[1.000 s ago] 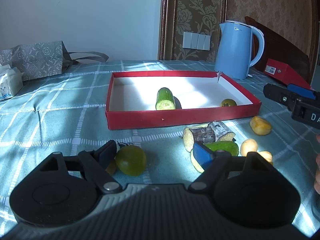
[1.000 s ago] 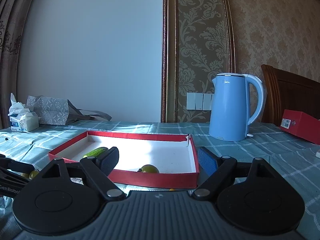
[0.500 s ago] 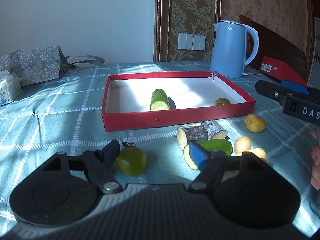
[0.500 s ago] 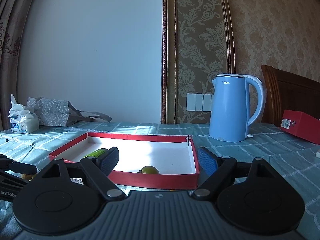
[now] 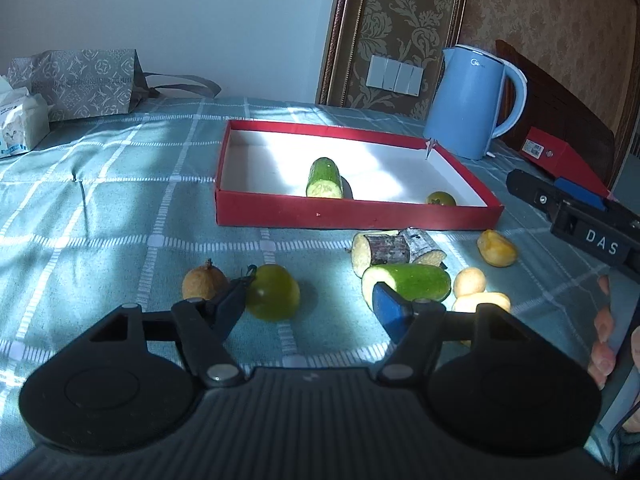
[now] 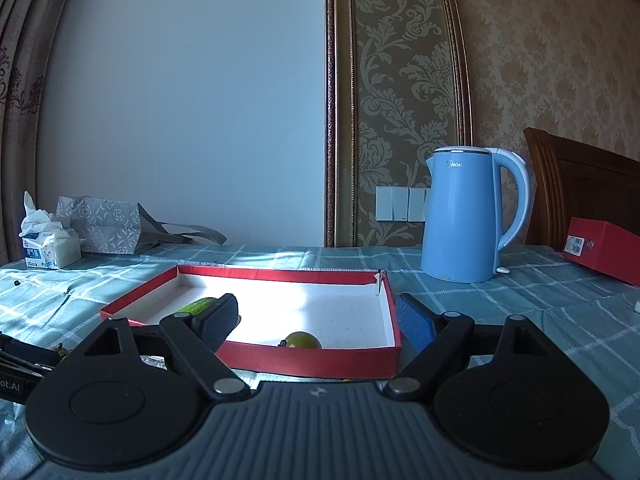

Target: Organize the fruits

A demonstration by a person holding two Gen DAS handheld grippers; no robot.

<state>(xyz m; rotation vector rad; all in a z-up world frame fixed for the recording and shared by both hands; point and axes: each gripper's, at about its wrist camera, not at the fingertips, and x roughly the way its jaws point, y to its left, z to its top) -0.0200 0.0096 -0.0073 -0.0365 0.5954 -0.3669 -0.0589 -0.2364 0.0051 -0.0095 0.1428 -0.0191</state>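
Left hand-held gripper [image 5: 308,304] low over checked counter [image 5: 120,208], jaws closing around round green fruit [image 5: 273,292], dark pad beside it, blue pad apart. Right hand-held gripper [image 6: 316,318] open, empty, facing red tray [image 6: 320,358] containing cucumber piece [image 5: 325,178] and small green fruit [image 6: 302,340].

Pale wall [image 6: 192,100], damask wallpaper [image 6: 540,60], perhaps sunlit

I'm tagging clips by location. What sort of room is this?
Probably a home dining room: a table under a checked tablecloth, a blue electric kettle, damask wallpaper and a wooden chair back.
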